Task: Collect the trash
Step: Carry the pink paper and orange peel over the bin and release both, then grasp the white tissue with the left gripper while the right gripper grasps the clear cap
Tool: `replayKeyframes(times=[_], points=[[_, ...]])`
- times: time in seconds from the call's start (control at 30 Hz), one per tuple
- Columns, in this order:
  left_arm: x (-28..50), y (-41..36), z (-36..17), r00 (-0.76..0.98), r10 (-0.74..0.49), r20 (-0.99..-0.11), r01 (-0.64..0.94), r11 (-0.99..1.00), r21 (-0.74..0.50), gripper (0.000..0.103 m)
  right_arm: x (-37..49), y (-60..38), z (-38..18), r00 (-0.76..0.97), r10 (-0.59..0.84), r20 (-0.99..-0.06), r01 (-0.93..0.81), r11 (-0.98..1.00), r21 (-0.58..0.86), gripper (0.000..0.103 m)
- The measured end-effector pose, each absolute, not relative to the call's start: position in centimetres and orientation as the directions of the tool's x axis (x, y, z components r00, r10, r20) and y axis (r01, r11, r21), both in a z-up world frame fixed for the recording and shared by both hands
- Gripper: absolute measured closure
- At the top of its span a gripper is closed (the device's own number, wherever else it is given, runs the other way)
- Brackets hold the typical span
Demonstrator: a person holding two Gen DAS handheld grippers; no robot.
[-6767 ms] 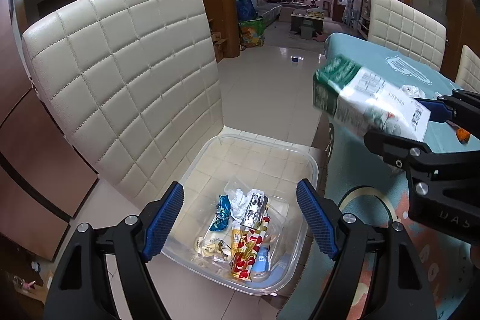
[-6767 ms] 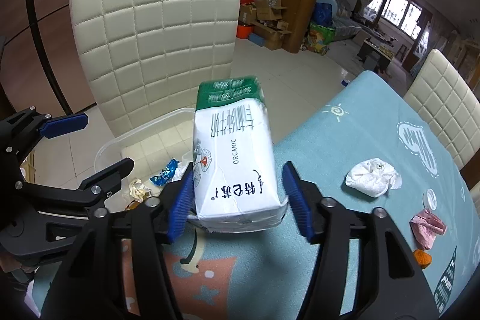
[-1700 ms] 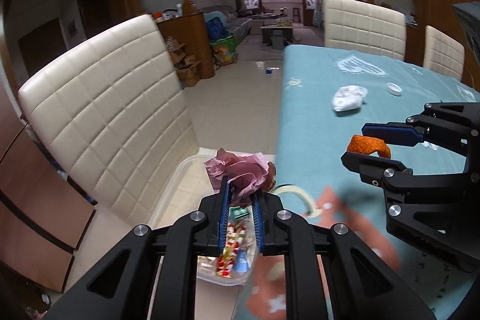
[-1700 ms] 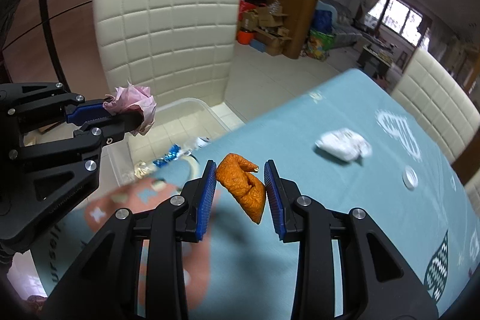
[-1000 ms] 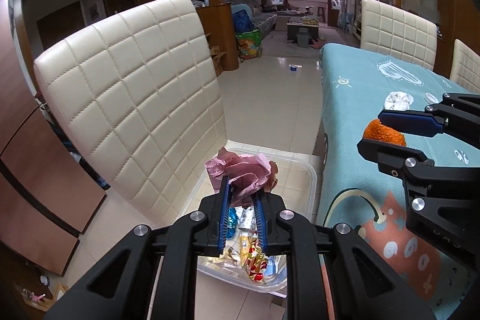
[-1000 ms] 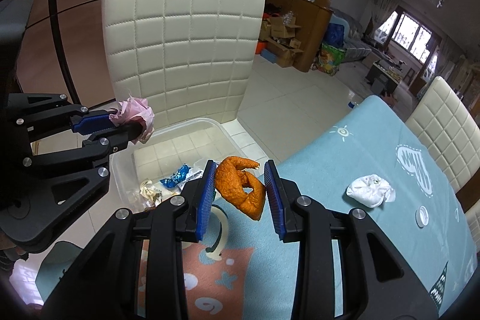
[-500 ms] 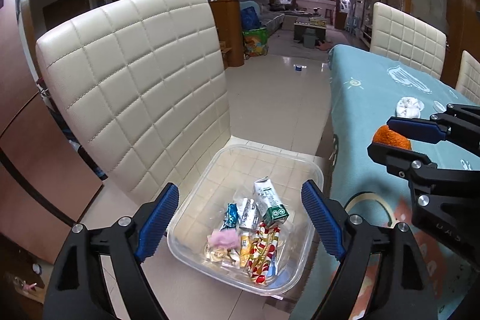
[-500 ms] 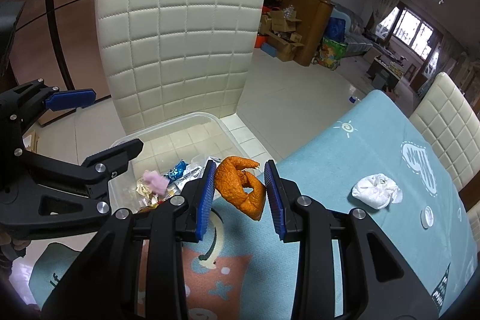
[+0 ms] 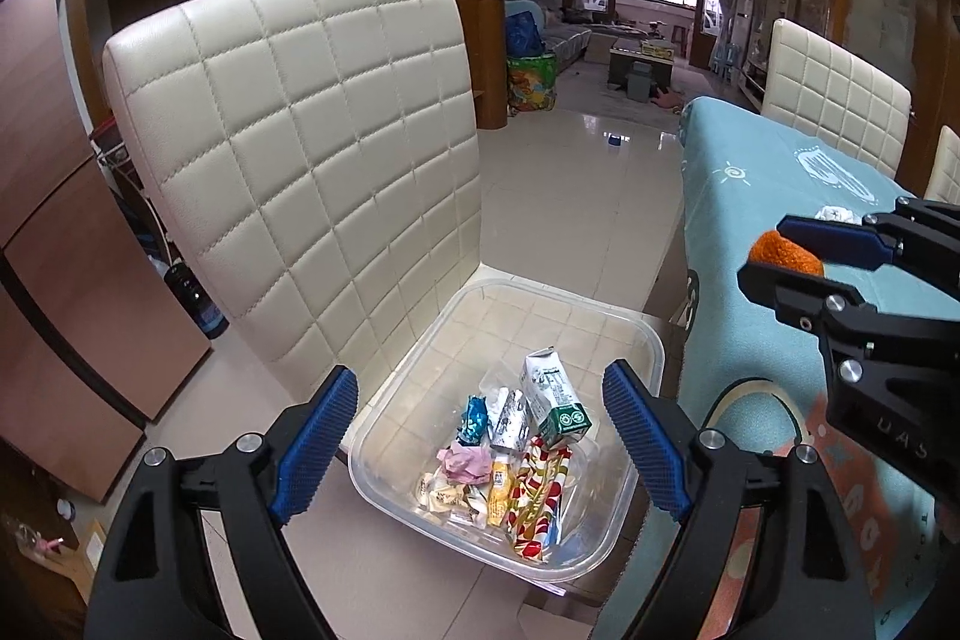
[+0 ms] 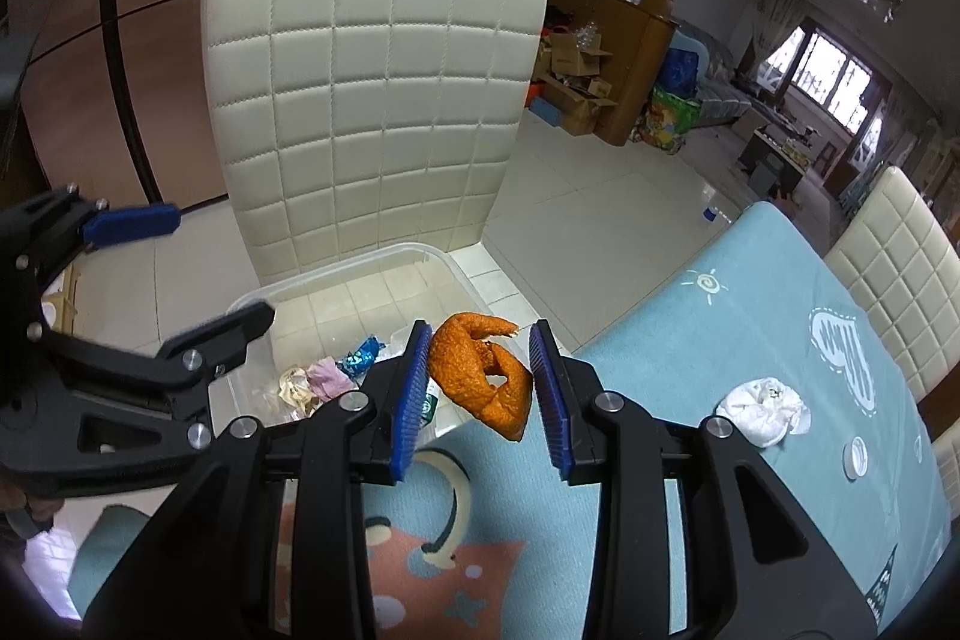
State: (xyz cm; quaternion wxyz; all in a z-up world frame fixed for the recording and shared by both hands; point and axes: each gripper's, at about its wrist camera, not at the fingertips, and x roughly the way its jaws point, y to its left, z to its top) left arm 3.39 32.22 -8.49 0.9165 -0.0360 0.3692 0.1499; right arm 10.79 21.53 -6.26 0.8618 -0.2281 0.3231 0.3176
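Observation:
A clear plastic bin [image 9: 636, 340] sits on a cream chair seat and holds a milk carton [image 9: 555, 394], a pink paper wad [image 9: 465, 463] and several wrappers. My left gripper [image 9: 480, 442] is open and empty above the bin. My right gripper [image 10: 483, 388] is shut on an orange peel [image 10: 480, 379] and holds it over the table's edge, just right of the bin [image 10: 360, 274]. The peel [image 9: 783, 250] and the right gripper also show at the right of the left wrist view.
The cream quilted chair back [image 9: 312, 148] rises behind the bin. The teal tablecloth [image 10: 720, 340] carries a crumpled white tissue [image 10: 762, 409] and a small white cap [image 10: 855, 457]. Further cream chairs [image 10: 894, 274] stand along the table's far side.
My left gripper opened and dropped the pink paper wad into the bin. My right gripper, with the orange peel, has moved closer to the bin.

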Motion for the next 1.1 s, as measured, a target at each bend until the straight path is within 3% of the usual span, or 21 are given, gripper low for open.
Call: replayKeyframes(times=[0.03, 0.07, 0.6, 1.1], points=[[3.4, 32.3, -8.5, 0.679, 0.254, -0.689, -0.307, 0.95, 0.048, 0.021, 10.8, 21.3, -6.0, 0.614, 0.399, -0.681, -0.675, 0.712, -0.192, 0.025], [3.4, 32.3, -8.5, 0.675, 0.266, -0.688, -0.315, 0.947, 0.057, 0.021, 10.7, 21.2, -5.8, 0.624, 0.403, -0.669, -0.669, 0.718, -0.192, 0.022], [3.8, 29.6, -6.9, 0.702, 0.23, -0.674, -0.26, 0.964, 0.057, 0.021, 10.6, 16.5, -4.6, 0.677, 0.361, -0.641, -0.601, 0.774, -0.199, 0.024], [7.9, 18.1, -4.1, 0.756, 0.129, -0.642, -0.056, 0.99, 0.132, 0.021, 13.7, 3.0, -4.5, 0.739, 0.24, -0.629, -0.411, 0.901, -0.138, 0.023]])
